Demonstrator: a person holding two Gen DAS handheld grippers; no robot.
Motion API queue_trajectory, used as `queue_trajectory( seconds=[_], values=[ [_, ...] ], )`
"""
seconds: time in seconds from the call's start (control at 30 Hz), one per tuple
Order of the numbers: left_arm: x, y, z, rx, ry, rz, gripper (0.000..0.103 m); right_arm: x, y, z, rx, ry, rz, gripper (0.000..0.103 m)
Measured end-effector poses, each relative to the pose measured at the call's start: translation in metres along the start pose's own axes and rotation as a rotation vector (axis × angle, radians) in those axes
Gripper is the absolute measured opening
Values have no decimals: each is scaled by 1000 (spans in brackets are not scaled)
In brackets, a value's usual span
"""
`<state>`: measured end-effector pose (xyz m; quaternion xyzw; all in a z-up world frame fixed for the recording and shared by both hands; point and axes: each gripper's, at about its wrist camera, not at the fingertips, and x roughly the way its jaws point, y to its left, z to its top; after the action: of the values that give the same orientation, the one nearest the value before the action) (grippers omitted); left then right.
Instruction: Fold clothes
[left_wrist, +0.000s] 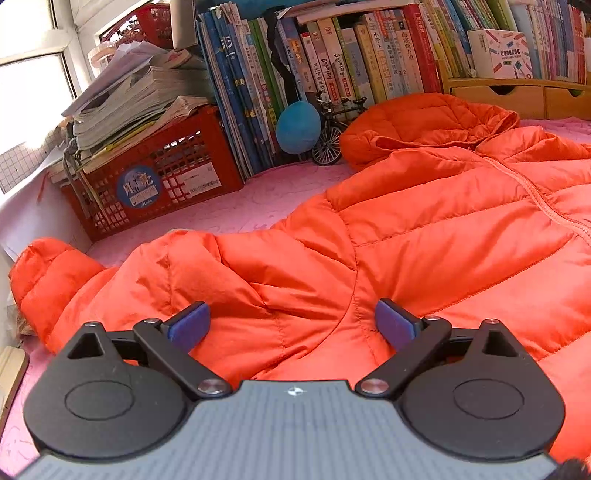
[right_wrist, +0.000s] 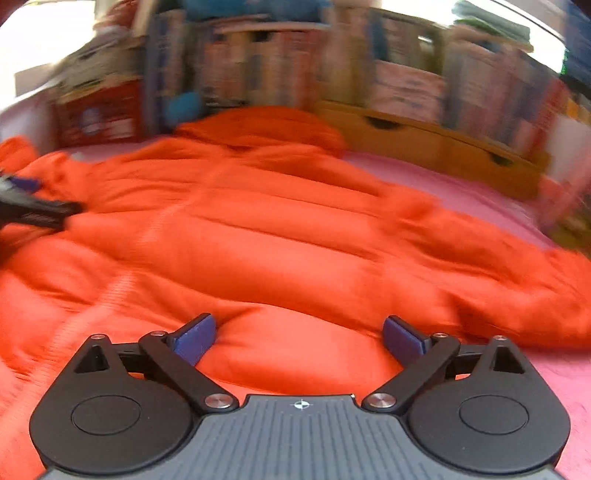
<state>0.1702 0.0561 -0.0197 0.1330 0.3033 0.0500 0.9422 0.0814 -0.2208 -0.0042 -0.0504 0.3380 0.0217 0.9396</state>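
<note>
Two grippers hang low over one orange hooded puffer jacket (left_wrist: 424, 229), which lies spread front-up on a pink-covered surface (left_wrist: 236, 210), its zip closed as far as can be seen and its hood (left_wrist: 424, 122) at the far end toward the books. Nearest, the left gripper (left_wrist: 291, 325) stands spread wide above the rumpled shoulder and armpit seam, nothing between its blue pads (left_wrist: 190, 325); the right gripper (right_wrist: 299, 341), in a blurred view, is likewise spread over a puffed panel of the jacket near its hem, gripping nothing. The jacket looks light, soft and springy, with a slick shell, so a shallow pinch would likely slide off and a fold would tend to puff back up. Seams, the hem edge or the sleeve cuff seem the better places to take hold, since there the fabric is thinner and bunches between the pads. The left sleeve (left_wrist: 48, 273) trails off toward the surface's near-left edge and would probably be brought in over the chest first. Farther back, a red plastic crate (left_wrist: 155, 184) bears a stack of magazines and papers on top; what is inside it cannot be told. Beyond that, upright books (left_wrist: 332, 66) fill the back, a small model bicycle (left_wrist: 332, 133) and a blue ball (left_wrist: 297, 127) stand before them, and a wooden drawer unit (left_wrist: 517, 96) has its drawers closed, contents hidden.
</note>
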Motion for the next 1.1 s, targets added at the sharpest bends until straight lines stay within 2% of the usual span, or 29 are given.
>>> queue_trajectory(
  seconds=[0.1, 0.17, 0.23, 0.3, 0.43, 0.53, 0.7, 0.83, 0.93, 1.03, 1.1],
  values=[
    [1, 3, 0, -16, 6, -11, 98, 1, -29, -7, 64, 15, -157, 100],
    [1, 6, 2, -33, 23, -25, 98, -6, -33, -9, 90, 0, -227, 98],
    [-8, 10, 7, -73, 55, -47, 95, -15, -34, -12, 111, -22, -286, 92],
    [-30, 16, 13, -146, 75, -104, 95, -33, -25, -16, 123, -68, -252, 92],
    [-99, 23, -7, -274, -42, -250, 97, -68, 19, -35, 89, -191, -109, 92],
    [-130, 12, -37, -327, -71, -318, 97, -92, 56, -53, 40, -283, -7, 95],
    [-125, -25, -67, -200, 30, -280, 98, -92, 94, -78, -17, -248, 175, 95],
    [-121, -26, -76, -150, 1, -250, 100, -87, 88, -93, -67, -245, 121, 101],
    [-118, -14, -84, -155, -15, -183, 103, -88, 67, -97, -44, -233, 66, 102],
    [-111, 5, -89, -193, -2, -89, 103, -89, 41, -102, -13, -218, 16, 102],
    [-107, 21, -91, -242, 25, -108, 103, -90, 28, -103, -12, -214, -38, 102]
  ],
)
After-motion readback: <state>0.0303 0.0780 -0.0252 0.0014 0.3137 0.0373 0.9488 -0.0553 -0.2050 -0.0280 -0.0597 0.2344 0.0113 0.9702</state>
